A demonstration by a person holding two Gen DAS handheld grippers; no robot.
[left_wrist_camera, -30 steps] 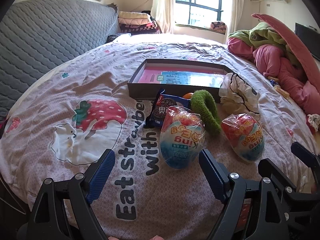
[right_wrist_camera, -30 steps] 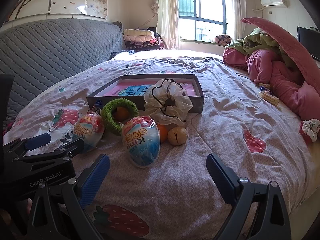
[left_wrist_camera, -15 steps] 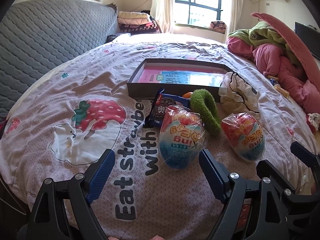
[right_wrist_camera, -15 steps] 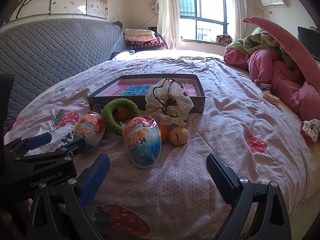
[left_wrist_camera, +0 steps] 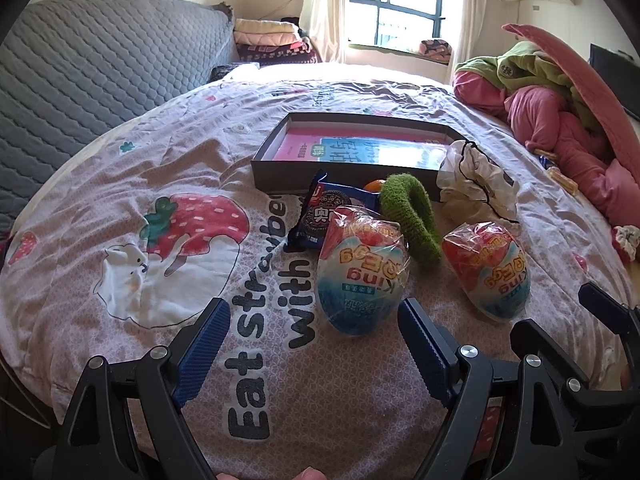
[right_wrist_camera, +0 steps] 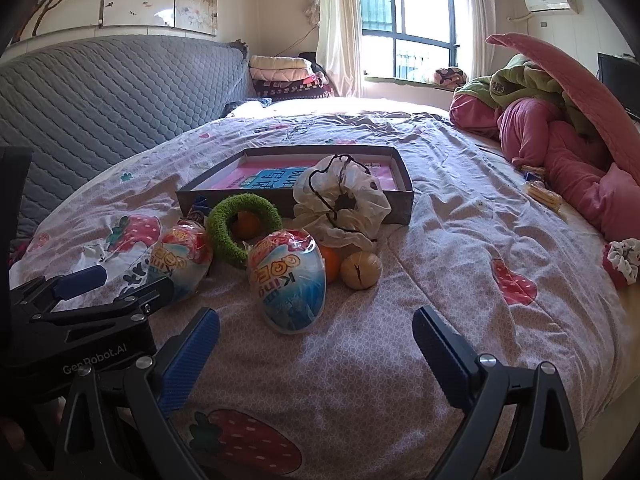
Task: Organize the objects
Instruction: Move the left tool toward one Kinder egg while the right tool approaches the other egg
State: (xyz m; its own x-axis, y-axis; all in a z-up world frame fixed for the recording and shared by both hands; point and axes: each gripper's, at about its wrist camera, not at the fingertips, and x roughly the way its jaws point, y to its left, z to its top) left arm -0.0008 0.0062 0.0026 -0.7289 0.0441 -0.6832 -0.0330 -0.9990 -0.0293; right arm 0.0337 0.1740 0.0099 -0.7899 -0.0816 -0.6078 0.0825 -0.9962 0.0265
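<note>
Two wrapped toy eggs lie on the bedspread: one egg (left_wrist_camera: 360,272) just ahead of my open left gripper (left_wrist_camera: 314,316), the other egg (right_wrist_camera: 286,280) just ahead of my open right gripper (right_wrist_camera: 316,324). Behind them lie a green scrunchie (right_wrist_camera: 244,230) ringing an orange (right_wrist_camera: 246,224), a blue cookie packet (left_wrist_camera: 326,216), a white scrunchie (right_wrist_camera: 340,204), another orange (right_wrist_camera: 331,264) and a cracked tan ball (right_wrist_camera: 360,270). A shallow dark box (right_wrist_camera: 404,184) with a pink and blue book inside sits farther back. Neither gripper holds anything.
A grey quilted headboard (left_wrist_camera: 100,68) runs along the left. Pink and green bedding (right_wrist_camera: 560,128) is piled at the right, with a small scrunchie (right_wrist_camera: 622,260) and a snack packet (right_wrist_camera: 542,194) near it. The bed edge drops off at the right.
Both views have crept slightly closer to the eggs. The objects have not moved and both grippers stay open.
</note>
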